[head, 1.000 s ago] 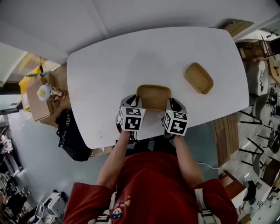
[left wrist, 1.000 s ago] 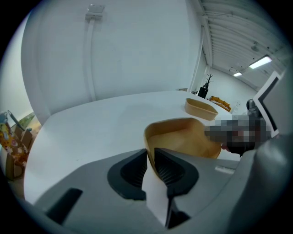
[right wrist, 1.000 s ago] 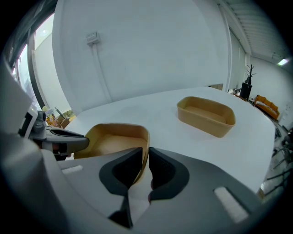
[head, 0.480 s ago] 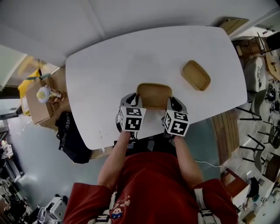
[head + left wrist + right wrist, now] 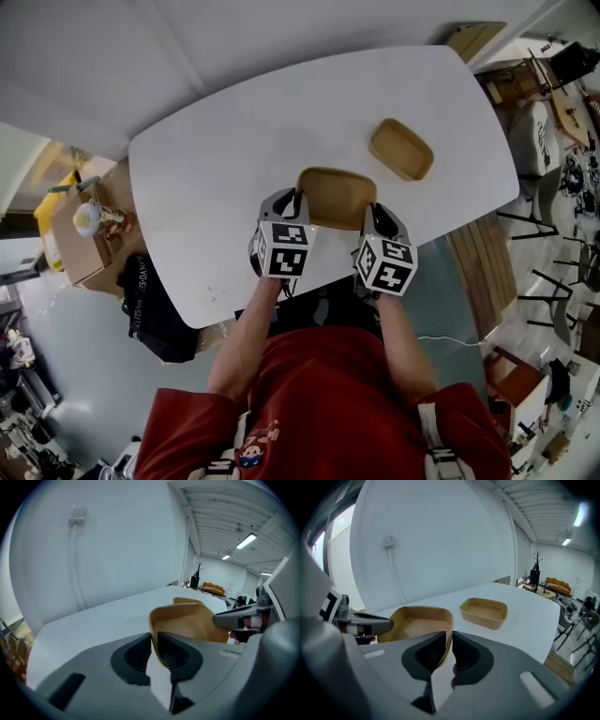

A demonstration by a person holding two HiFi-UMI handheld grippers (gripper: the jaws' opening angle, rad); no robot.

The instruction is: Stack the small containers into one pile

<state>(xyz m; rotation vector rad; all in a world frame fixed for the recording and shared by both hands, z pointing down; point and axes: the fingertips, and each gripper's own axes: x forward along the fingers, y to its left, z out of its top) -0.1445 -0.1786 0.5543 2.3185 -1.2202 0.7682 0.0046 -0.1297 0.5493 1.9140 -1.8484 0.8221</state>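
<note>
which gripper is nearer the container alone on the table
Right. The right gripper grips the held container nearest the lone container; the left gripper just closed further on its far rim.

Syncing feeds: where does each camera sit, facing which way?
Head view: on the person's head, down at the table; forearms, left tool, right tool show.
Left gripper view: on the left tool, along jaws that just closed further on the near container's rim.
Right gripper view: on the right tool, along jaws pinching the opposite rim; far container beyond.
Both gripper views show the near container.
</note>
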